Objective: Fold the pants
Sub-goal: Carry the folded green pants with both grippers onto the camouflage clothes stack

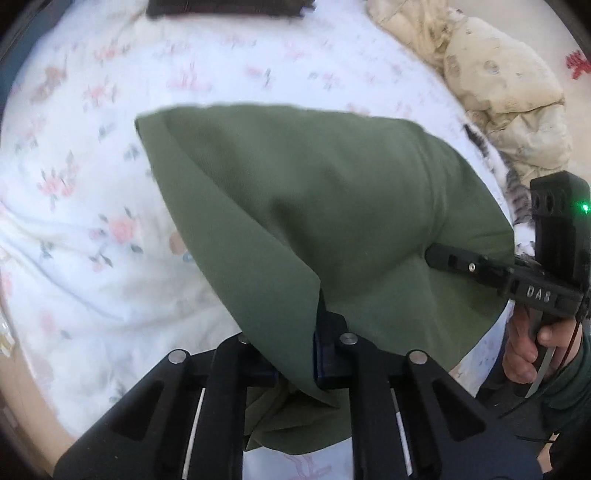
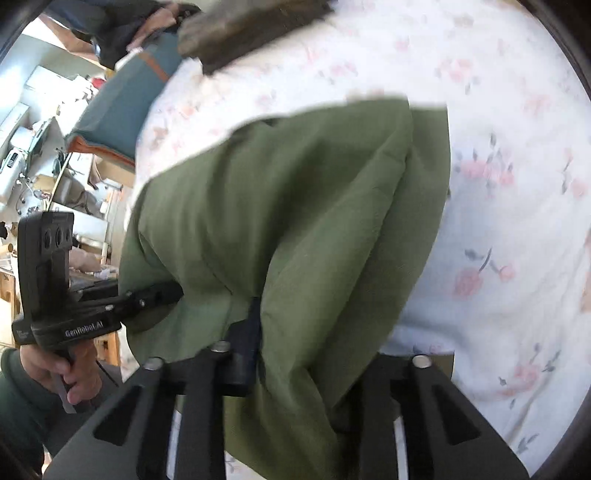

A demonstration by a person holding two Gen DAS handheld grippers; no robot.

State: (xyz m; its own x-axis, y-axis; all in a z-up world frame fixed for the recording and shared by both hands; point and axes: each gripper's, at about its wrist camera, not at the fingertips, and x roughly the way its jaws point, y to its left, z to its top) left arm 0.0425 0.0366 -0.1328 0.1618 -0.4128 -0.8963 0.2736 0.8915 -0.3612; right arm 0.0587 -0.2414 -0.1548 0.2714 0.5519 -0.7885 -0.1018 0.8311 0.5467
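Here, the green pants (image 1: 332, 206) hang lifted above a bed covered by a white floral sheet (image 1: 92, 184), held up between the two grippers. Left wrist view: the left gripper (image 1: 317, 354) is closed on a near edge of the pants; cloth passes between its fingers and drapes down over the near linkage, with the bulk of the fabric spreading away toward the far side. At the right of this view the right gripper (image 1: 443, 258) reaches in from the side, its fingers pinched shut on the right-hand portion of the same cloth, and the person's right hand (image 1: 524, 347) grips its handle; a green light shows on its body. A rumpled cream quilt (image 1: 498, 85) lies on the bed at far right, and a dark object (image 1: 229, 7) sits at the far edge of the sheet, too blurred to identify.

Right wrist view: the right gripper (image 2: 258, 350) clamps a fold of the pants (image 2: 295, 206), which cover one finger almost entirely. The left gripper (image 2: 162, 293) enters from the left, closed on the cloth's left edge, with the left hand (image 2: 62, 369) around its handle. A teal cushion (image 2: 122, 107) lies beyond the bed's far left corner, with cluttered shelves (image 2: 33, 147) further left.
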